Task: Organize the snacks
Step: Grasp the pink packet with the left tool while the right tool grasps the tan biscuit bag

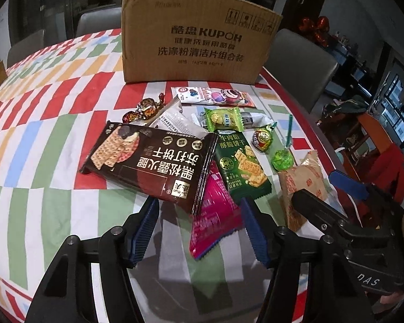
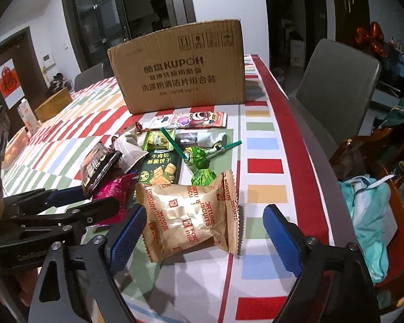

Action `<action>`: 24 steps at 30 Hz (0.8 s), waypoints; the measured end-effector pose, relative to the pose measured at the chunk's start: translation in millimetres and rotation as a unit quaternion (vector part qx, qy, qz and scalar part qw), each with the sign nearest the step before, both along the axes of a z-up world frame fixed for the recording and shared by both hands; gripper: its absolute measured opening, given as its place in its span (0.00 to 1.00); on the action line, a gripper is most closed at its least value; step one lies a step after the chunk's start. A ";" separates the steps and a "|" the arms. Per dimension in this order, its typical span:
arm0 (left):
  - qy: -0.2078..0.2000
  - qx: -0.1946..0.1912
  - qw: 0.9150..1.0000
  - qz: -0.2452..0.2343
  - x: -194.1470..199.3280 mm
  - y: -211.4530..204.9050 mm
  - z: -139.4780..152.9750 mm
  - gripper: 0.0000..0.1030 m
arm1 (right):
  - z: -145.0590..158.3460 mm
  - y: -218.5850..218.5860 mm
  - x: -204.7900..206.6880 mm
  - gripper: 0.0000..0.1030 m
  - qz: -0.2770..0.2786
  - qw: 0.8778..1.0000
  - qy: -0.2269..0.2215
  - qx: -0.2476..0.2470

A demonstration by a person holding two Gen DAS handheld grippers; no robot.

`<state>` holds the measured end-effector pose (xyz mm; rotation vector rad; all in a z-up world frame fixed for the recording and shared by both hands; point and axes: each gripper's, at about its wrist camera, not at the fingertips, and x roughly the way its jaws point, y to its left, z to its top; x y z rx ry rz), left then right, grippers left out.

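Progress: judged barely begun; every snack visible lay loose on the striped multicoloured tablecloth (image 1: 54,123), none seen going into the brown corrugated cardboard box (image 1: 194,37) at top centre, whose inside was hidden.
Pile: a dark brown soda-cracker packet (image 1: 150,161) sat mid-frame in the left view, partly over a crinkled magenta foil pouch (image 1: 212,215); beside them lay a dark green biscuit packet (image 1: 242,167), a small light-green wrapped cake (image 1: 222,118) and green-foil lollipops (image 1: 282,158).
Nearest snack: a tan plastic pack of fortune biscuits (image 2: 191,215), centre of the right view.
Left gripper (image 1: 199,231): blue-padded jaws spread wide and empty, low in the frame, the magenta pouch's lower end lying between them.
Right gripper (image 2: 204,242): jaws wide apart, holding nothing, straddling the fortune-biscuit pack without touching it, as far as could be told.
Pose: both tools hung low over the near table edge, pointed toward the box.
Remaining: apparently the whole pile.
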<state>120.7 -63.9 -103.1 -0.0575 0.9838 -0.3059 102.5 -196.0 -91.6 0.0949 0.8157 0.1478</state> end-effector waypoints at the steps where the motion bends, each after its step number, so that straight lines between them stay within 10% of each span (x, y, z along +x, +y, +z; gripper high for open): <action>1: 0.001 -0.001 1.000 0.001 1.6 -0.1 -1.1 0.60 | -0.9 0.4 1.5 0.84 0.002 1.000 0.002 0.000; 14: 0.006 -0.019 1.000 -0.011 6.2 -0.6 -3.7 0.45 | -14.3 6.3 18.0 0.49 0.038 0.998 0.042 0.034; 24: -0.009 -0.038 0.999 -0.033 -13.9 0.0 9.5 0.34 | -0.1 14.9 1.3 0.41 0.052 0.998 0.027 0.039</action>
